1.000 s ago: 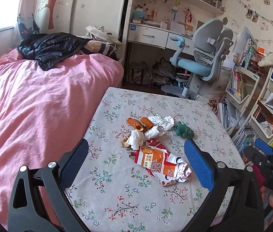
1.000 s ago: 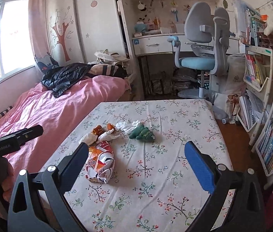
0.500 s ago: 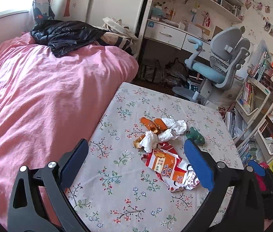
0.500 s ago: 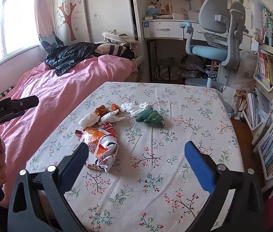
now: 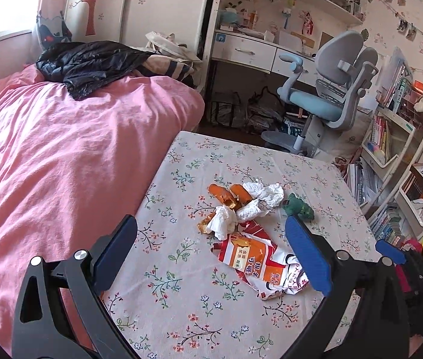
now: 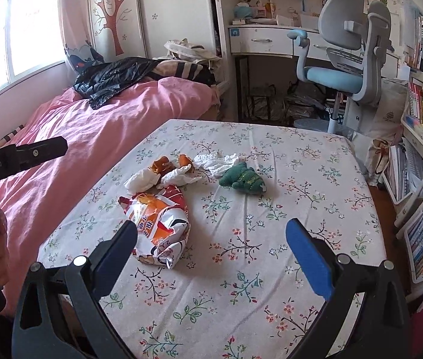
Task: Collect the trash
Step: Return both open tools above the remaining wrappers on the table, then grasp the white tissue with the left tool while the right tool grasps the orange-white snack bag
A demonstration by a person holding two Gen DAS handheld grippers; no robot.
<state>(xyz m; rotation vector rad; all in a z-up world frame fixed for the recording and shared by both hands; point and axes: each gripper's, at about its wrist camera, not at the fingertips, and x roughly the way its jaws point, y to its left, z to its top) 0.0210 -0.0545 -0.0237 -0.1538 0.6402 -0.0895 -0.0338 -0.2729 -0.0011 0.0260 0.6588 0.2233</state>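
Two grippers are in front of me, and both have their jaws wide apart with nothing between them. The left gripper (image 5: 211, 249) hangs above the near part of the table (image 5: 181, 299), and the right gripper (image 6: 211, 252) also hangs above the near side, a little more to the right. The trash lies together in one small group near the middle of the floral cloth. Nearest to me is the crumpled snack bag (image 5: 259, 258), orange, red and white. Just behind it, touching each other, are the white tissues (image 5: 263, 193) and some orange wrappers (image 5: 224, 194). At the right of the tissues sits a small green plush toy (image 6: 242, 181), which I judge is not trash, so I would leave it there. At the left of the table is a bed with a pink cover (image 5: 61, 155).

I think the task is only at the approach step, because nothing is picked up yet. For the next move I would lower the left gripper to the snack bag, since it is nearest, with one finger on each side of a raised fold. The bag is thin and flat, so the fingers must go almost to the cloth without pinching the cloth itself. I see no bin or bag for the trash in these views.
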